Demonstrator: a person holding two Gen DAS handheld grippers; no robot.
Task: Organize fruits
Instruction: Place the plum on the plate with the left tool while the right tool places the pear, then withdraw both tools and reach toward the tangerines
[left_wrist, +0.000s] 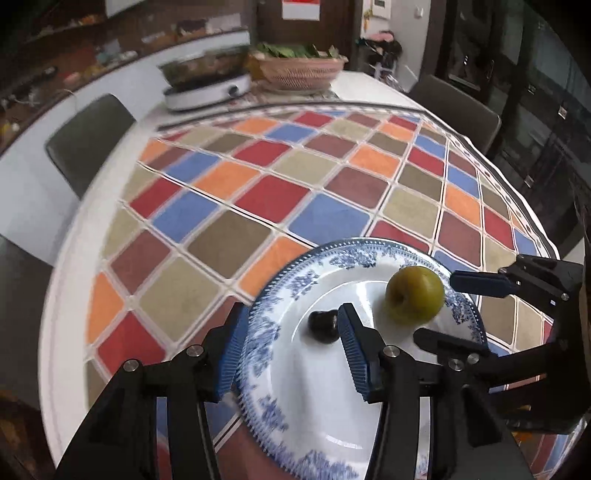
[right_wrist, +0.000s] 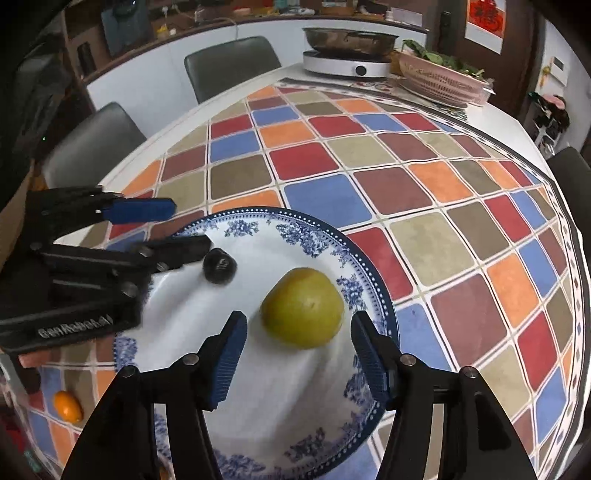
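Both tools (left_wrist: 291, 343) (right_wrist: 299, 354) angled down, open, over plate (right_wrist: 258, 387).

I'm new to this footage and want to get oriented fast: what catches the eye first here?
The bright checked tablecloth fills the table, and near its front edge sits a blue-and-white plate. On the plate lie a yellow-green fruit and a small dark fruit. Both grippers hover over it with jaws apart, the right gripper around the green fruit, the left gripper beside the dark one.

White lettering "GenRobot.AI" stands on the left gripper (right_wrist: 177, 229) body.
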